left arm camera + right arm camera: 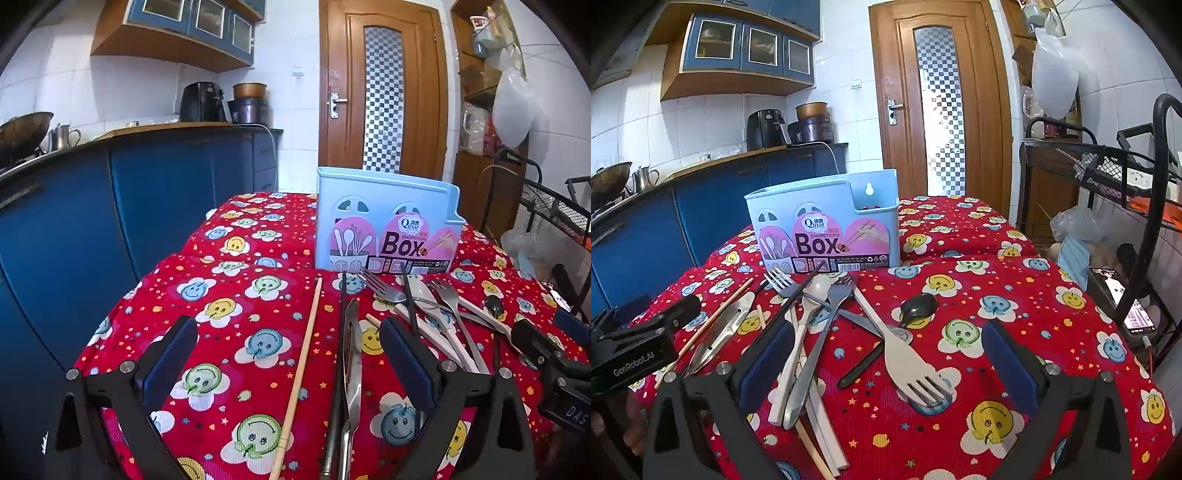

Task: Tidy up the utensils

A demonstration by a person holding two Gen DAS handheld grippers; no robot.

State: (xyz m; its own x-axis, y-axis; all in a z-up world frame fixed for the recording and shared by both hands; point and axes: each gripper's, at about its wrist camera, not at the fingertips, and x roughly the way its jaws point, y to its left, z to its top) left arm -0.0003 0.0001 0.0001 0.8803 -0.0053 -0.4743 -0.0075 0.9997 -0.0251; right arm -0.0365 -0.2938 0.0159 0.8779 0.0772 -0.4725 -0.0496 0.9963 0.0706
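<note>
A light blue chopstick box [388,221] stands upright on the red smiley tablecloth [240,332]; it also shows in the right wrist view [827,225]. My left gripper [288,354] is open above a wooden chopstick [301,365] and metal tongs [351,373]. A pile of forks, spoons and chopsticks [436,306] lies to its right. My right gripper [886,354] is open over a white plastic fork [908,362], with a metal fork [816,339], white spoon [801,328] and dark spoon [919,306] nearby.
A blue kitchen counter [110,206] runs along the left of the table. A black wire rack [1126,177] and a phone [1123,299] are at the right. A wooden door [942,96] is behind. The left gripper body [635,343] shows at the right view's left edge.
</note>
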